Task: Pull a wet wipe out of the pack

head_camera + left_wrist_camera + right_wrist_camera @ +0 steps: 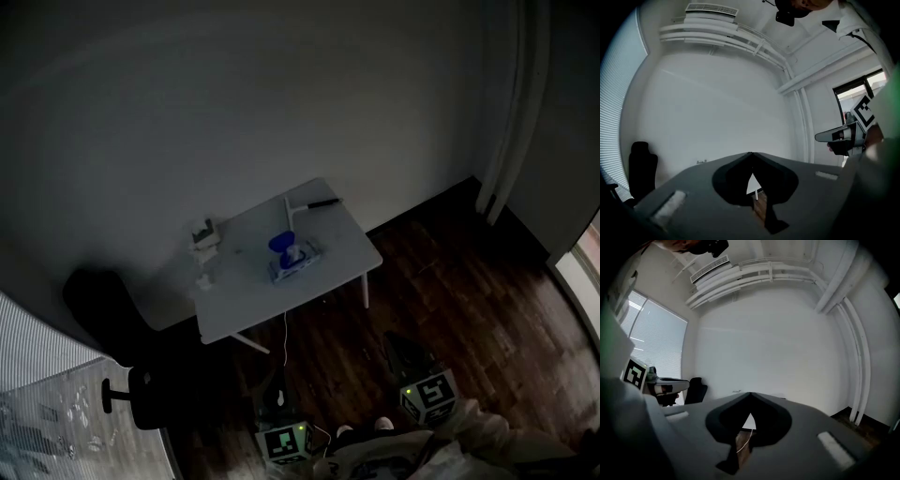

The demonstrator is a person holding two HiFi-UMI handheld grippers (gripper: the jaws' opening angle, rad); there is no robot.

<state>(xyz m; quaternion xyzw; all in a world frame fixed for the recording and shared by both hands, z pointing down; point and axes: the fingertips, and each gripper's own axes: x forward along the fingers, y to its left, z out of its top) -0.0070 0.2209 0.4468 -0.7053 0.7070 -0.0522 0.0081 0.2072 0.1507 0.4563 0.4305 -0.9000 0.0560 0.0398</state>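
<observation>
The wet wipe pack (296,263) lies on a small white table (337,239) far ahead, near the wall, with a blue object (281,244) standing at its back edge. Both grippers are low and close to me, well short of the table. My left gripper (278,380) is shut with its jaw tips touching and nothing between them, as its own view confirms for the left gripper (751,154). My right gripper (392,339) is also shut and empty, its tips meeting in the right gripper view (750,393). Only a sliver of table (752,184) shows behind the jaws.
On the table are also a small white item (203,234), a black pen-like thing (323,202) and a white upright stick (289,214). A cable (284,330) hangs from its front edge. A black chair (101,298) stands left, a curtain (511,112) right, over dark wood floor (450,281).
</observation>
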